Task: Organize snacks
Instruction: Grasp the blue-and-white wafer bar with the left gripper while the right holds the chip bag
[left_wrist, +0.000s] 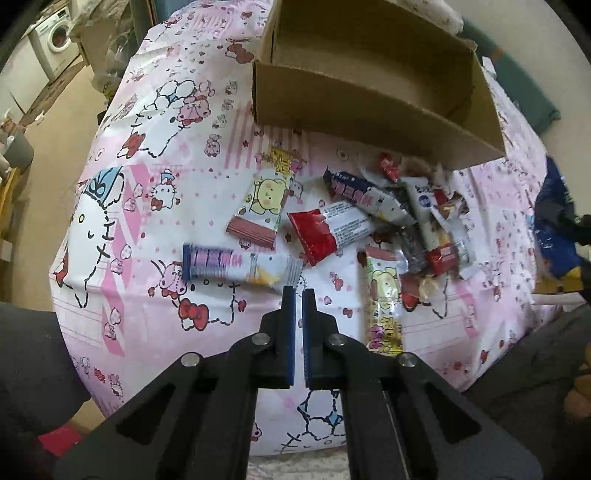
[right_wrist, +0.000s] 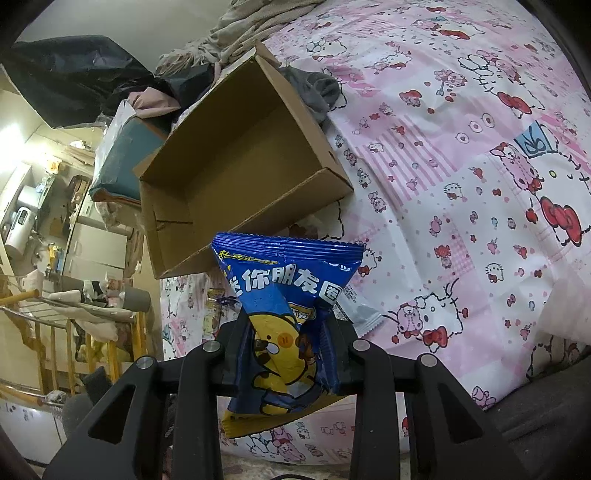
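My left gripper (left_wrist: 298, 291) is shut, pinching the crimped right end of a white snack bar with a blue end (left_wrist: 236, 264); the bar stretches out to the left just above the pink cartoon bedsheet (left_wrist: 147, 184). Several more wrapped snacks (left_wrist: 406, 221) lie in a loose pile to the right, among them a red-and-white bar (left_wrist: 328, 229) and two bear-print packs (left_wrist: 264, 199). An open cardboard box (left_wrist: 369, 92) stands empty behind the pile. My right gripper (right_wrist: 286, 314) is shut on a blue snack bag with a yellow cartoon (right_wrist: 288, 273), in front of the same box (right_wrist: 240, 166).
The blue bag and right gripper show at the right edge of the left wrist view (left_wrist: 557, 221). Crumpled clothes (right_wrist: 236, 33) lie behind the box. A wooden rack (right_wrist: 55, 321) and clutter stand beside the bed, and a washing machine (left_wrist: 59, 35) far off.
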